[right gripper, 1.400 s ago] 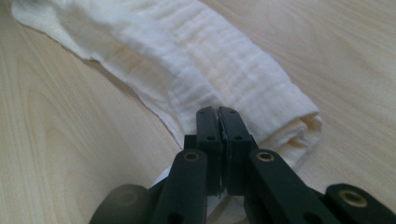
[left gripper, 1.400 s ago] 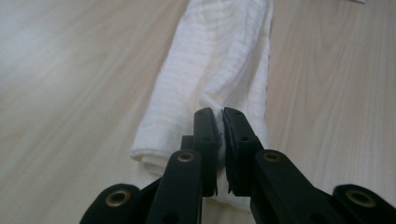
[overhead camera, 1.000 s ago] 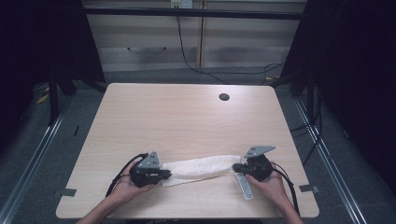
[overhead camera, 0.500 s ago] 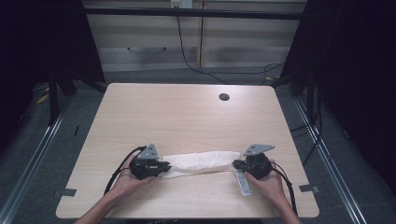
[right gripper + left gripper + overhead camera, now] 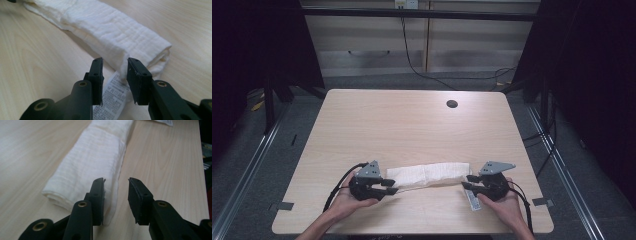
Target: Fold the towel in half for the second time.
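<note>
A long folded white cloth (image 5: 427,175) lies across the near part of the wooden table (image 5: 412,125). My left gripper (image 5: 394,186) is at the cloth's left end, and my right gripper (image 5: 468,181) is at its right end. In the left gripper view the gripper (image 5: 116,192) is open, with the cloth's (image 5: 95,157) thin lower edge lying between the jaws. In the right gripper view the gripper (image 5: 115,72) is also open. A corner of the cloth (image 5: 112,27) and its printed label (image 5: 112,97) sit in the gap.
The label (image 5: 473,200) sticks out flat on the table toward the front edge, beside the person's right hand. A dark round cable hole (image 5: 452,104) sits at the far right of the tabletop. Black cables trail from both grippers.
A second ago the cloth lay slightly bowed. It now lies straighter between the grippers. Both hands have shifted only a little.
</note>
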The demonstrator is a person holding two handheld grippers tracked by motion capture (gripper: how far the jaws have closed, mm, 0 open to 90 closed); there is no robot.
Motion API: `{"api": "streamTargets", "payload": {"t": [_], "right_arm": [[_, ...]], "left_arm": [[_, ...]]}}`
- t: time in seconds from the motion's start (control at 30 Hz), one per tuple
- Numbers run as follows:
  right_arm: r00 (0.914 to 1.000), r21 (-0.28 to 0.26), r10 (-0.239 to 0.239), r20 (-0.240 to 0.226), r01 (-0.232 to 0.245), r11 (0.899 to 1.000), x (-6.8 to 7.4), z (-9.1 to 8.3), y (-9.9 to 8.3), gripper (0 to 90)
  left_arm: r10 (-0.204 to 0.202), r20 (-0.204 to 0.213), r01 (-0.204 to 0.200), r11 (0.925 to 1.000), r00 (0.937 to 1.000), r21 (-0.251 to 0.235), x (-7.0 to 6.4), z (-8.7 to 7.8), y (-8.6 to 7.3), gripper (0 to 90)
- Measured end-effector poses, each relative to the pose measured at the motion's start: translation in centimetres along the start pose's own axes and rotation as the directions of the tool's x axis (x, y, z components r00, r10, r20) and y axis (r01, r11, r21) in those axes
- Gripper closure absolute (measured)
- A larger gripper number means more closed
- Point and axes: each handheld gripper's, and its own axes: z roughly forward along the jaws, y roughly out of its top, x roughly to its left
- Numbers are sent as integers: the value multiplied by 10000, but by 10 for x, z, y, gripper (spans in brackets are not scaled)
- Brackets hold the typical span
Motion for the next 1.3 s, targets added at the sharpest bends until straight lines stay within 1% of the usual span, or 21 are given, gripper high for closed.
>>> {"api": "streamTargets", "payload": {"t": [0.07,0.13,0.23,0.27,0.37,0.4,0.47,0.6,0.77,0.83,0.9,0.97,1.03,1.07,1.1,1.13,1.17,1.2,1.23,1.27,1.3], "right_arm": [[9997,71,-8,-229,10,10000,1,-1,-4,686],[9997,122,3,-230,0,9999,1,-2,-7,687],[9990,-70,236,-372,-239,9997,-2,-6,-8,703],[9989,-175,322,-352,-329,9993,-3,-7,-8,704],[9982,-429,451,-389,-468,9980,-4,-11,-7,713],[9978,-515,492,-440,-515,9973,-5,-12,-6,713],[9971,-733,599,-461,-632,9953,-5,-15,-5,735],[9959,-1196,784,-459,-834,9893,-7,-23,-1,772],[9942,-1646,1003,-376,-1052,9807,-9,-36,1,775],[9938,-1741,1094,-209,-1114,9784,-10,-42,-1,752],[9933,-1829,1155,-84,-1151,9764,-12,-50,-5,742],[9905,-1990,1361,204,-1293,9714,-16,-57,-11,707],[9855,-2117,1641,442,-1513,9656,-19,-65,-18,663],[9835,-2157,1728,534,-1576,9637,-21,-68,-22,633],[9814,-2149,1766,752,-1570,9639,-22,-71,-25,598],[9773,-2188,1898,939,-1658,9616,-24,-74,-28,575],[9755,-2312,1954,1011,-1679,9583,-25,-76,-32,561],[9739,-2397,2038,1001,-1752,9549,-27,-78,-35,539],[9708,-2352,2116,1131,-1808,9550,-28,-77,-37,508],[9676,-2365,2216,1208,-1887,9531,-30,-76,-39,488],[9624,-2394,2415,1247,-2070,9486,-32,-73,-42,475]], "left_arm": [[-168,-167,173,9994,9997,289,1,4,-5,662],[-203,-178,208,9994,9996,293,3,6,-7,672],[-35,-677,65,9991,9977,431,5,5,-7,690],[-140,-709,168,9991,9974,381,7,4,-7,689],[-598,-664,601,9982,9960,23,12,1,-8,640],[-672,-442,664,9976,9968,-174,14,-1,-8,631],[-929,-487,899,9941,9945,-614,15,-9,-6,612],[-1387,-619,1313,9850,9884,-1116,20,-23,-5,525],[-2208,-1066,2039,9674,9695,-1501,28,-48,-12,431],[-2378,-1387,2145,9629,9614,-1640,30,-59,-19,405],[-2752,-1653,2446,9521,9471,-1838,32,-70,-26,388],[-3095,-2016,2712,9422,9293,-1965,32,-78,-33,363],[-3194,-2209,2689,9351,9215,-2307,29,-85,-41,338],[-3273,-2352,2699,9311,9152,-2454,28,-88,-45,334],[-3244,-2516,2635,9324,9118,-2472,27,-89,-50,317],[-3243,-2754,2611,9344,9050,-2423,28,-91,-53,307],[-3376,-2896,2690,9296,8956,-2518,29,-93,-57,296],[-3606,-2839,2880,9196,8884,-2671,31,-95,-59,279],[-3771,-2758,3036,9125,8842,-2742,33,-95,-60,268],[-3843,-2772,3097,9096,8806,-2770,34,-94,-60,261],[-3796,-2698,3076,9114,8850,-2734,34,-94,-60,227]]}}
